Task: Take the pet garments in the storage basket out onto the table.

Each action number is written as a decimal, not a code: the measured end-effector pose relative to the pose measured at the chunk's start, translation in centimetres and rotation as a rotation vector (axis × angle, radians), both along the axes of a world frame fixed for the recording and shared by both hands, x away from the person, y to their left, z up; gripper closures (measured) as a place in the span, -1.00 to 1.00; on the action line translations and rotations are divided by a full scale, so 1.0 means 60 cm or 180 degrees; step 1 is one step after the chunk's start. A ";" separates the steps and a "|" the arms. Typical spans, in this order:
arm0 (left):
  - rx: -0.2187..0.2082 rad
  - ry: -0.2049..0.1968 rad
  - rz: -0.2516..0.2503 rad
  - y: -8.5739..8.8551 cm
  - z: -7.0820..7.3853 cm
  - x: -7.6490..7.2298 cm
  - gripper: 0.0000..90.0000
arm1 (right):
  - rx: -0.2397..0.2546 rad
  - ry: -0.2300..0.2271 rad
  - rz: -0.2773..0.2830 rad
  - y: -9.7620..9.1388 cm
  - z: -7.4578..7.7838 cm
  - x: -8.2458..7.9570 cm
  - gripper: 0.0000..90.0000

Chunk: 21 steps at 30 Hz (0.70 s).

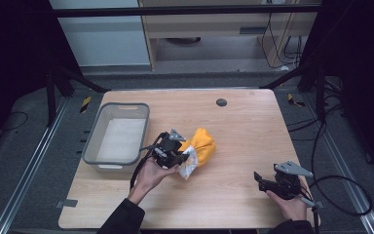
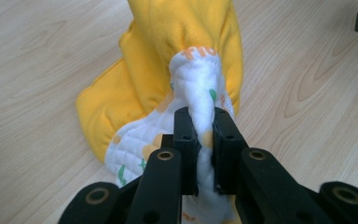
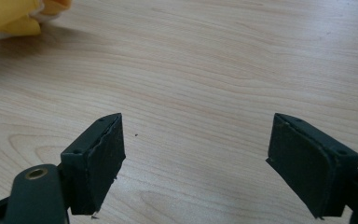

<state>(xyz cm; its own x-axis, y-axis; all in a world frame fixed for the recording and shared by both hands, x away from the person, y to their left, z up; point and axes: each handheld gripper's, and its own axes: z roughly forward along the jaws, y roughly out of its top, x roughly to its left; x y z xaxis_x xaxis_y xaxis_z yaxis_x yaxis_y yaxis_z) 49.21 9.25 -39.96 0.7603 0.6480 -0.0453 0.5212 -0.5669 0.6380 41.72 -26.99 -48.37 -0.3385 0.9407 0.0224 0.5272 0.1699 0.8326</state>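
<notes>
A yellow cloth [image 1: 203, 144] with a white quilted, printed lining lies bunched near the middle of the wooden table [image 1: 243, 131]. My left gripper [image 1: 181, 155] is shut on a fold of the white lining; the left gripper view shows that fold of cloth [image 2: 200, 93] pinched between the two black jaws of the left gripper [image 2: 204, 123]. My right gripper [image 1: 257, 178] rests low at the table's front right, apart from the cloth, jaws wide open over bare wood with nothing between them [image 3: 193, 154]. A corner of the yellow cloth [image 3: 9, 16] shows at the top left of the right gripper view.
A grey plastic bin [image 1: 93, 146] with a pale bottom stands at the table's left, just left of my left hand. A small dark round cap [image 1: 221, 102] sits in the tabletop near the far edge. Cables [image 1: 341, 190] trail off the table's right side.
</notes>
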 end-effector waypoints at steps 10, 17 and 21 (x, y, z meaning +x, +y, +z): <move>0.0005 -0.0015 -0.0058 -0.008 -0.027 -0.002 0.82 | -0.0004 0.0003 -0.0001 0.001 0.000 0.000 -0.59; 0.0045 0.0042 -0.0116 -0.017 -0.045 -0.003 0.79 | -0.0001 0.0004 0.0001 0.001 0.000 0.000 -0.59; 0.0081 0.0036 -0.0151 -0.021 -0.052 -0.006 0.76 | -0.0005 -0.0001 -0.0001 0.000 0.000 0.000 -0.59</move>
<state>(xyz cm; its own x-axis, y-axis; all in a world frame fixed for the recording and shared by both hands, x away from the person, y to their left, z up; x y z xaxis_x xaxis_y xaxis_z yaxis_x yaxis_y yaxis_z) 48.85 7.97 -43.06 0.7896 0.6124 -0.0382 0.5006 -0.6070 0.6172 41.70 -26.96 -48.39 -0.3383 0.9408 0.0208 0.5271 0.1711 0.8324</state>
